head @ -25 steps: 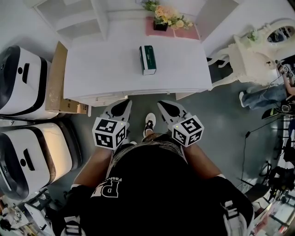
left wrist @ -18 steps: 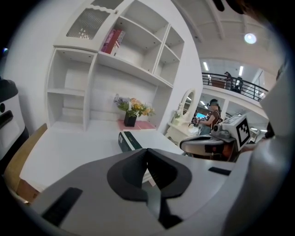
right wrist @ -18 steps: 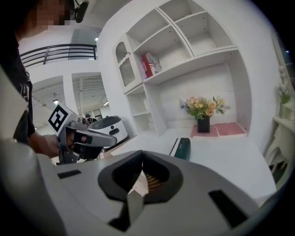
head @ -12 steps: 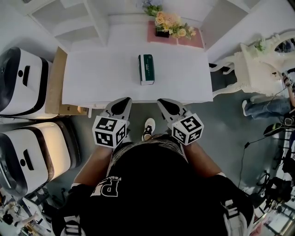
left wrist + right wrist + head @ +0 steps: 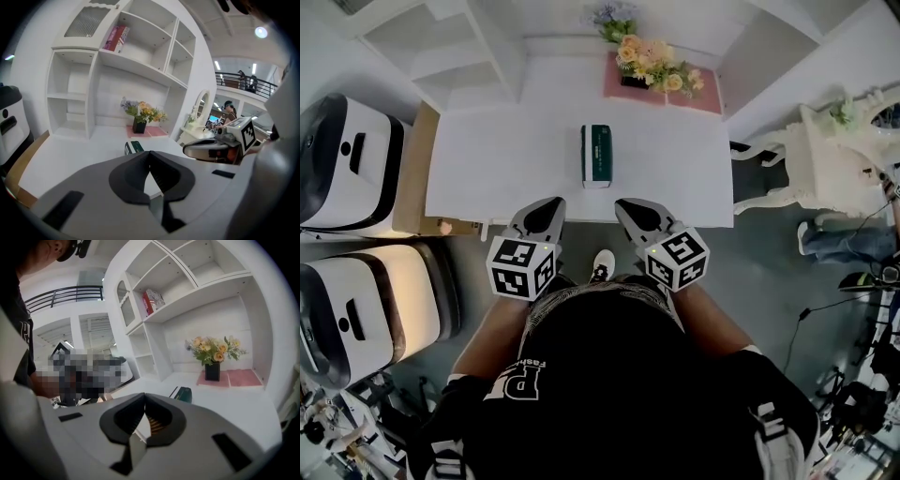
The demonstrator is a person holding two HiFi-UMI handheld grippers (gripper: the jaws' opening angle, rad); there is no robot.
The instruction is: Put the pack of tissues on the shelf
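The left gripper (image 5: pixel 549 208) and right gripper (image 5: pixel 626 208) sit side by side at the near edge of the white desk (image 5: pixel 487 159), each tapering to a closed point. The green pack of tissues (image 5: pixel 596 155) lies on the desk just beyond them, in line with the gap between them. Farther past the right gripper, flowers (image 5: pixel 652 64) stand on a pink mat (image 5: pixel 705 97). Beyond the left gripper rise white shelves (image 5: pixel 441 42), and two white machines (image 5: pixel 347 159) stand off to its outer side.
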